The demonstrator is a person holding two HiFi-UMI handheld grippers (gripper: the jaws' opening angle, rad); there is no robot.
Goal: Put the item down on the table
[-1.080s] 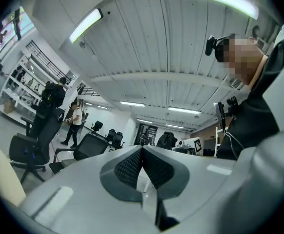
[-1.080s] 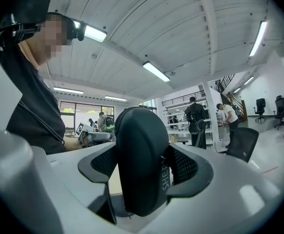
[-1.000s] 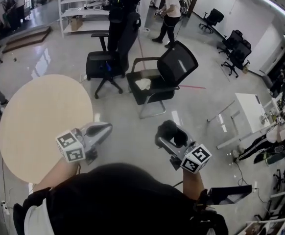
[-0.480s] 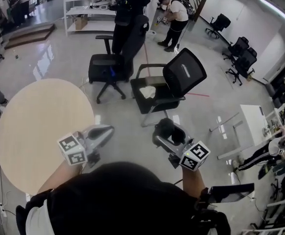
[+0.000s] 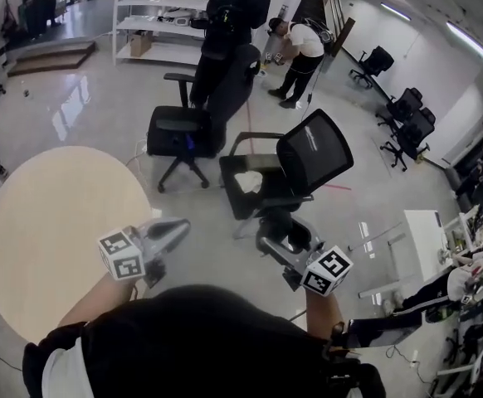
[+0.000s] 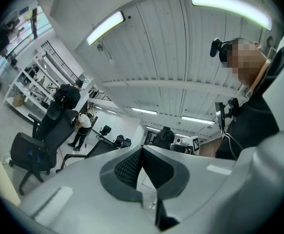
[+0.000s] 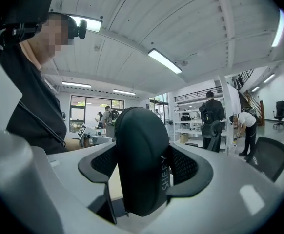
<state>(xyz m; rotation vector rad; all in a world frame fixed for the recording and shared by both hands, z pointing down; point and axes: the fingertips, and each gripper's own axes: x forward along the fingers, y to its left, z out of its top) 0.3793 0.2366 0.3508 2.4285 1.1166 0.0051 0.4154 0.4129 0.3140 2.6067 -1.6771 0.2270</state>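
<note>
A black oval zip case [image 7: 141, 165] with pale lettering on its side stands upright between the jaws of my right gripper [image 7: 144, 164], which is shut on it. In the head view the case [image 5: 278, 221] and right gripper [image 5: 281, 232] hang over the floor, right of centre, pointing toward a mesh chair. My left gripper [image 5: 172, 231] is shut with nothing in it, its tips meeting in the left gripper view [image 6: 142, 152]. It hovers just off the right rim of the round beige table [image 5: 51, 230], which fills the left of the head view.
A black mesh-back chair [image 5: 295, 168] with a white cloth on its seat stands just beyond the case. A black office chair [image 5: 187, 127] is behind it, with two people [image 5: 233, 15] and white shelves [image 5: 154, 19] farther back. A white desk [image 5: 416, 239] stands at the right.
The head view has swung, so the table sits farther left and lower and the mesh chair nearer the right gripper. Both grippers keep their pose, and the case stays held.
</note>
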